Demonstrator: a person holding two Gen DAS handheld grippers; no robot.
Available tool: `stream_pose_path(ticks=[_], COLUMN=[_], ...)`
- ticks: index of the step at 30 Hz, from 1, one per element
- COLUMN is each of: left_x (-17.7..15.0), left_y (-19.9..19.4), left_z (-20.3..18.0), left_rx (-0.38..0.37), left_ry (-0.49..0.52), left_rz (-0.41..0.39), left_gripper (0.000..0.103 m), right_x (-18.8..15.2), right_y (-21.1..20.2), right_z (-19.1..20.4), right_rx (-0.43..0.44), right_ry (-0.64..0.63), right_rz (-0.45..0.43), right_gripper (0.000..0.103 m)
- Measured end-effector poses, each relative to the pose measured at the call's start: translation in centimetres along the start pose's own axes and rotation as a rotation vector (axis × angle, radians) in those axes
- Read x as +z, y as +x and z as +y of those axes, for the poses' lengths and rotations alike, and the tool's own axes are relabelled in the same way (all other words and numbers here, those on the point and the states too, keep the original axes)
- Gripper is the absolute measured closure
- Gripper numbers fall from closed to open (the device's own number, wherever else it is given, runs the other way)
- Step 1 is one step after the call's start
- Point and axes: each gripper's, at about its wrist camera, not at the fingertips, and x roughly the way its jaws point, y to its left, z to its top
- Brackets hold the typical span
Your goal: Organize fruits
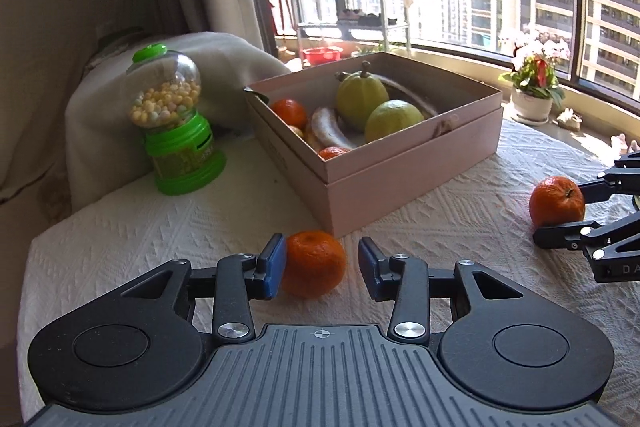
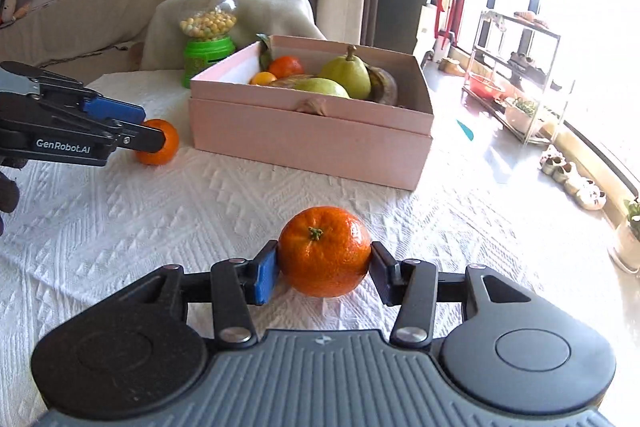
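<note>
A pink cardboard box [image 1: 400, 179] [image 2: 312, 143] on the white tablecloth holds pears, tangerines and bananas. My left gripper [image 1: 322, 269] is open around a tangerine [image 1: 314, 263] that rests on the cloth in front of the box. Its left pad touches the fruit and a gap shows on the right side. This tangerine also shows in the right wrist view [image 2: 160, 143]. My right gripper [image 2: 324, 267] is shut on a second tangerine [image 2: 324, 251] [image 1: 556, 207], with both pads against its sides, low over the cloth to the right of the box.
A green gumball machine [image 1: 176, 123] [image 2: 208, 31] stands left of the box near a covered chair back. A flower pot [image 1: 534, 87] sits on the window sill behind the table. The floor with shoes and a metal rack [image 2: 516, 75] lies beyond the table's right edge.
</note>
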Motion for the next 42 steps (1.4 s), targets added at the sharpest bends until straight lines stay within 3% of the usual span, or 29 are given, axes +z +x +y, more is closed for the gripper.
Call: stream_pose_path(ticks=[3, 4, 5, 8, 13, 17, 20, 22, 23, 28, 31, 32, 34, 42], left_x=[-0.1, -0.1, -0.1, -0.1, -0.1, -0.4, -0.5, -0.6, -0.6, -0.7, -1.2, -1.3, -1.8, -2.0], left_y=[-0.1, -0.2, -0.2, -0.3, 1.0, 2.1, 2.5, 2.5, 2.4, 0.1, -2.5, -3.1, -4.2, -3.5], left_z=[0.2, 0.2, 0.2, 0.8, 1.9, 3.1, 3.0, 3.1, 3.0, 1.5, 0.3, 0.0, -0.7, -0.8], left_rx=[-0.056, -0.069, -0.081, -0.088, 0.019, -0.011, -0.025, -0.042, -0.043, -0.073, -0.127, -0.152, -0.192, -0.123], left_ry=[-0.035, -0.034, -0.039, -0.093, -0.148, -0.223, -0.226, -0.234, -0.234, -0.198, -0.171, -0.170, -0.165, -0.181], left_rz=[0.005, 0.006, 0.008, 0.006, 0.036, 0.058, 0.062, 0.055, 0.052, 0.025, -0.005, -0.006, -0.007, -0.002], left_gripper=[0.043, 0.040, 0.039, 0.039, 0.042, 0.039, 0.045, 0.055, 0.054, 0.058, 0.077, 0.079, 0.079, 0.076], right_x=[-0.2, -0.2, -0.1, -0.1, -0.1, -0.1, 0.0, 0.1, 0.1, 0.2, 0.2, 0.2, 0.1, 0.0], right_y=[0.2, 0.3, 0.4, 0.6, 0.7, 0.9, 1.1, 1.3, 1.5, 1.3, 1.2, 1.2, 1.1, 0.9], right_z=[-0.7, -0.6, -0.4, -0.2, -0.4, -0.1, -0.3, -0.4, -0.4, -0.5, -0.5, -0.6, -0.6, -0.3], right_rx=[0.020, 0.017, 0.013, 0.023, 0.022, 0.021, 0.033, 0.044, 0.056, 0.071, 0.085, 0.089, 0.090, 0.064], right_ry=[0.044, 0.039, 0.030, 0.022, 0.037, 0.024, 0.027, 0.026, 0.017, -0.004, -0.016, -0.013, -0.007, -0.011], right_rz=[0.005, 0.008, 0.012, 0.020, 0.030, 0.036, 0.048, 0.062, 0.075, 0.093, 0.091, 0.090, 0.087, 0.081], right_gripper=[0.047, 0.032, 0.025, 0.024, 0.018, 0.015, 0.010, 0.005, 0.000, 0.000, 0.000, 0.000, 0.000, 0.000])
